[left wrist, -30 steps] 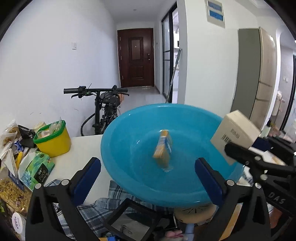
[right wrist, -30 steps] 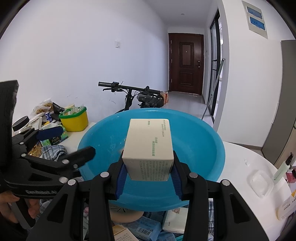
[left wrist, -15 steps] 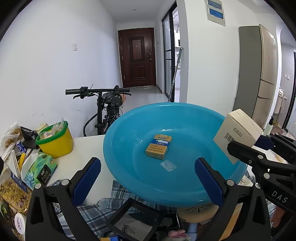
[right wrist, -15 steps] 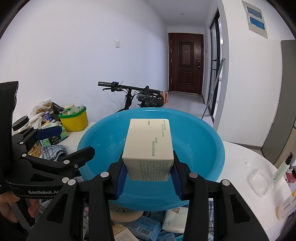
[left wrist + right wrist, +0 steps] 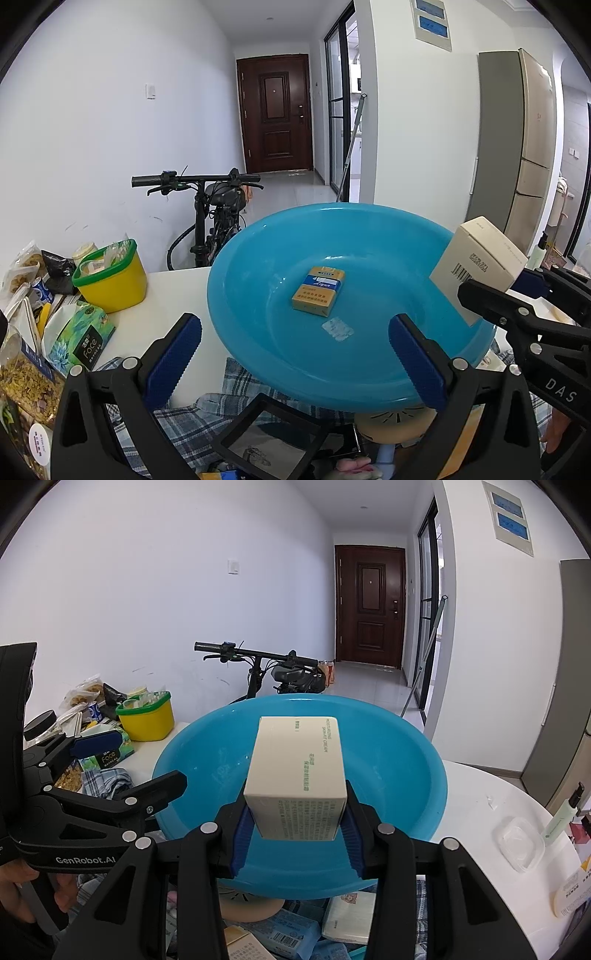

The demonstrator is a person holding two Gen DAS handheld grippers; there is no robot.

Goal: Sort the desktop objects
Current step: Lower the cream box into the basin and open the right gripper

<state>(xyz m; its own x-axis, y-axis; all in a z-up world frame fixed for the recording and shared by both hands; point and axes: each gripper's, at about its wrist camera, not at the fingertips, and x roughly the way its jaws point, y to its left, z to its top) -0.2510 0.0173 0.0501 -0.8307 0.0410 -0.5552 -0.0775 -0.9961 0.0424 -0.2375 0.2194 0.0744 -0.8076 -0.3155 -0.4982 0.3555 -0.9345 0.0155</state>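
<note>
A: What is the right gripper (image 5: 297,812) doing?

B: Its blue pads clamp a cream-coloured carton (image 5: 298,775) with green print from both sides, and it hangs over the near rim of the blue basin (image 5: 413,760). The left wrist view shows that carton (image 5: 476,264) at the basin's right edge.

A: And the left gripper (image 5: 295,358)?

B: Its jaws stand wide apart with nothing between them, just short of the basin's (image 5: 240,295) near rim.

A: Anything inside the basin?

B: A yellow cigarette pack (image 5: 318,290) with a blue band lies flat near the middle, and a small scrap of clear film (image 5: 337,328) just in front of it.

A: What surrounds it?

B: The basin rests on clutter on a white table (image 5: 166,295). To the left stand a yellow tub (image 5: 112,280) with a green rim and a green tissue pack (image 5: 83,338). To the right, a clear plastic lid (image 5: 521,843) and a pale green spray bottle (image 5: 563,816).
</note>
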